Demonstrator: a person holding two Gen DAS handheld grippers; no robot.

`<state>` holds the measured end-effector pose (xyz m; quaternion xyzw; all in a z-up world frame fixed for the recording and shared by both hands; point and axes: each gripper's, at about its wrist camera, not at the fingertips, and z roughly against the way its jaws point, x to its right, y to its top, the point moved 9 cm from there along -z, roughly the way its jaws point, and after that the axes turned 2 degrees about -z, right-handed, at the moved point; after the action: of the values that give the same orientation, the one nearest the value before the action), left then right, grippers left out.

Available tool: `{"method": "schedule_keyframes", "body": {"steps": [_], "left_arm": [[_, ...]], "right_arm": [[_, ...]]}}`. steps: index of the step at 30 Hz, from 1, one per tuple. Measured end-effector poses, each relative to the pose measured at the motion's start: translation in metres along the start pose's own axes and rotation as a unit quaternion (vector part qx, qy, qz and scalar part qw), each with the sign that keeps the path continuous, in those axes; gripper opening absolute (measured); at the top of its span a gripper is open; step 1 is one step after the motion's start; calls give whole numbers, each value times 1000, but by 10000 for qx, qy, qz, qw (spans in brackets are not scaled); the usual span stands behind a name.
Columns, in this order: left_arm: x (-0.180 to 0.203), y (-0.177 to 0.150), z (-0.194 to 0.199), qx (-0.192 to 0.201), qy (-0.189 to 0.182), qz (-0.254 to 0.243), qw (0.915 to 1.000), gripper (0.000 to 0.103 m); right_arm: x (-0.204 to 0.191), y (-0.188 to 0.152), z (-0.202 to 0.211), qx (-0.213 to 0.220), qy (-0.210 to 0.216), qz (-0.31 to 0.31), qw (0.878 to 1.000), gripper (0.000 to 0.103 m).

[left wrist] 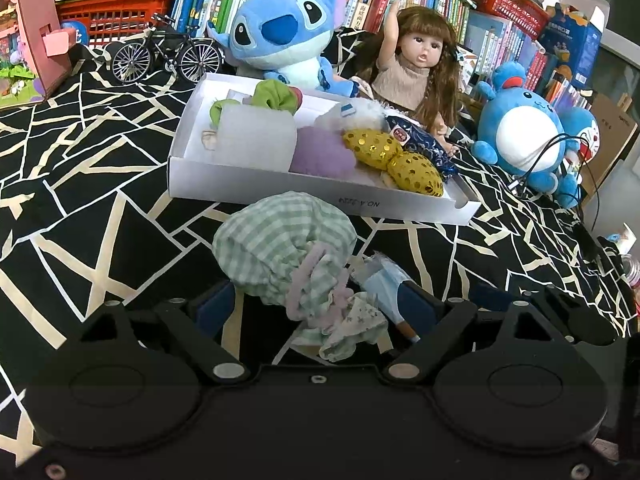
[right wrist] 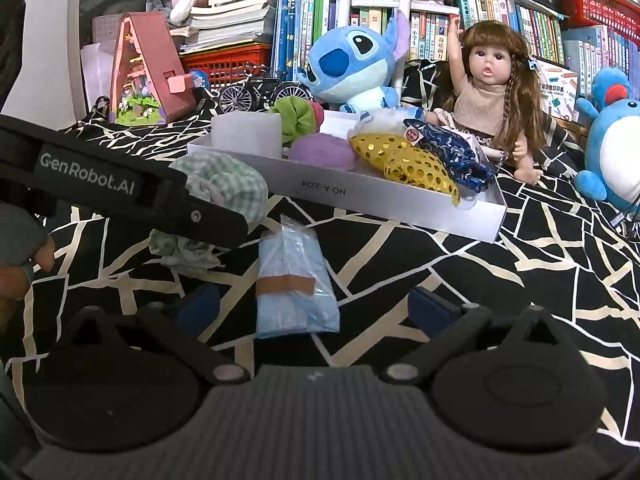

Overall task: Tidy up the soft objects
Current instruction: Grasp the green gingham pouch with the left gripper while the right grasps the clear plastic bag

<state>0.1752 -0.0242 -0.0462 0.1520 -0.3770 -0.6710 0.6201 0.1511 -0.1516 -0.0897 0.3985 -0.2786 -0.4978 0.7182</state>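
Observation:
A green checked cloth bundle with a pink drawstring lies on the black patterned bedspread, just in front of the white box. My left gripper is open around its near end; the pads stand clear of it. A pale blue packet in clear plastic lies between the fingers of my open right gripper, touching neither pad. In the left wrist view the same packet shows beside the bundle. The box holds a gold sequined bow, a purple fluffy piece, a green scrunchie and a white roll.
A blue plush, a doll and a round blue plush sit behind the box before a bookshelf. A model bicycle and a pink toy house stand at back left. Black cables trail at right.

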Motion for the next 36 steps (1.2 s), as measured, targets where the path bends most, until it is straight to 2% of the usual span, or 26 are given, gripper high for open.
{"method": "schedule_keyframes", "body": {"steps": [13,20,29,36], "left_arm": [[2,-1,-4,-34,49,38,10000,85],[-1,0,-4,-36,78,61,9999,79],[-3,2,-4,-31,96,38,9999,69],[0,4,-4,7,65,-7,10000,59]], "right_arm": [[0,-1,-2,-53,-61,-18,10000,103],[1,-2,-2,-39,-78,-36,10000,100],[-2,-2,1,39,45,-82,9999,83],[1,1,5,107,35,-223,9997,60]]}}
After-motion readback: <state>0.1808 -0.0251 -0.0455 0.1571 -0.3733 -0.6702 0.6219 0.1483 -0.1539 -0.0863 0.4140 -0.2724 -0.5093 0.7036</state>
